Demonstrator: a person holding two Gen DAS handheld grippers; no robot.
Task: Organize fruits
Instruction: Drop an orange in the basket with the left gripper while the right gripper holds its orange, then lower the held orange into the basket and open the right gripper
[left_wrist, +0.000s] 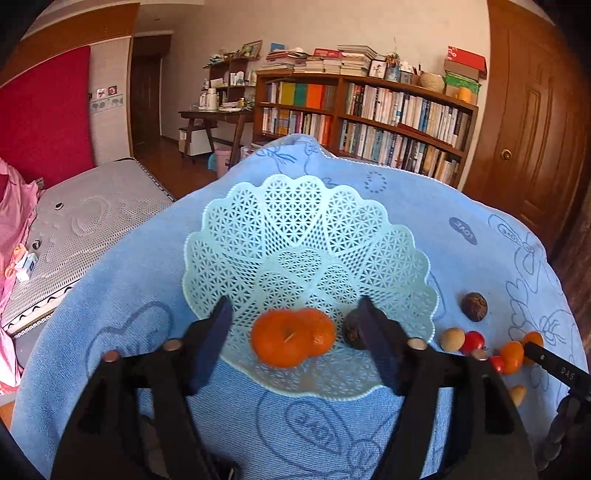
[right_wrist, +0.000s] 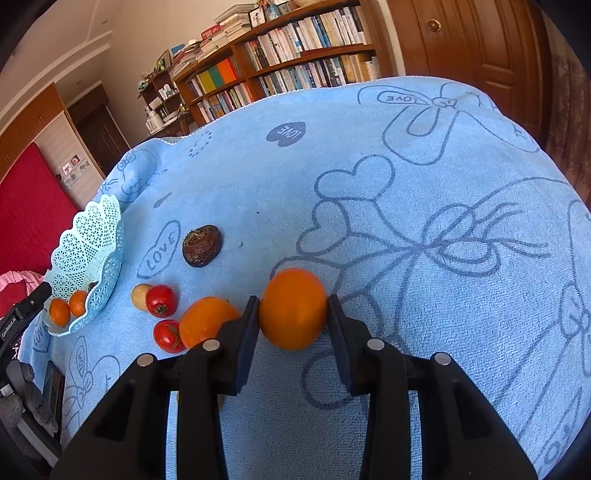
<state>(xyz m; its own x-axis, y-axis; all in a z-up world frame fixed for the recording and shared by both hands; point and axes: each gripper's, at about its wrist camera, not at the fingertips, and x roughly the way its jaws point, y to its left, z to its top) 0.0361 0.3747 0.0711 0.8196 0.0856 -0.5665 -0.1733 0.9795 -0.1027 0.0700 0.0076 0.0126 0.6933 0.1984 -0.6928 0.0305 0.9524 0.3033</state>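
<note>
Oranges sit in two places, and we need both cameras to see it. From the right wrist view, our right gripper (right_wrist: 293, 314) is clamped on an orange (right_wrist: 291, 308), both pads touching its sides, above the blue towel (right_wrist: 424, 177). Just left of it lies a second orange (right_wrist: 207, 325), with two red tomatoes (right_wrist: 160, 301) beside that, a pale round fruit (right_wrist: 140, 296) touching the farther tomato, and a dark brown fruit (right_wrist: 202, 245) farther off. At the far left of this view the pale blue lattice basket (right_wrist: 92, 236) shows only side-on, with two small oranges (right_wrist: 60, 311) visible over its near rim.

The left wrist view looks straight down into that basket (left_wrist: 306, 236). Our left gripper (left_wrist: 295, 314) hangs over its near edge with fingers spread wide and nothing between them. Two oranges (left_wrist: 282, 338) rest together inside the near part of the basket, and a dark fruit (left_wrist: 351, 332) lies partly hidden behind the right finger. To the right, on the towel (left_wrist: 461, 206), we see the brown fruit (left_wrist: 474, 306) and the cluster of loose fruit, where a black tip of the right gripper reaches in beside the held orange (left_wrist: 533, 341).
</note>
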